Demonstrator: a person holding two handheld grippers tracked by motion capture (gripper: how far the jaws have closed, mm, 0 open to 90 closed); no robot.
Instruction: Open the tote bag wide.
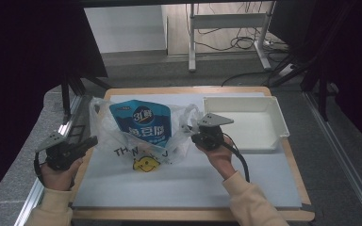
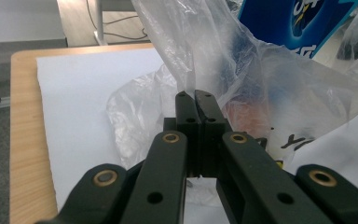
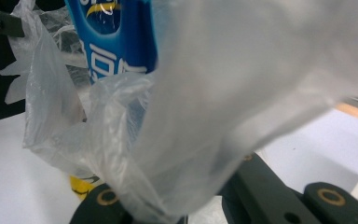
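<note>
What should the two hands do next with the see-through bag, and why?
Probably lower both a little more. The left tool and right tool each pinch a side of the plastic bag, and the blue pouch inside stands tall, so setting it down gently keeps it in.

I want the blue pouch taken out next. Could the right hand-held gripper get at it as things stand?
Probably not yet. The right hand-held gripper is shut on the plastic bag, and bag film wraps the blue pouch below its top. The pouch's top pokes out of the bag, so it looks reachable once freed.

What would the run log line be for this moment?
left gripper: shut on plastic bag | right gripper: shut on plastic bag | blue pouch: inside bag | white tray: empty
</note>
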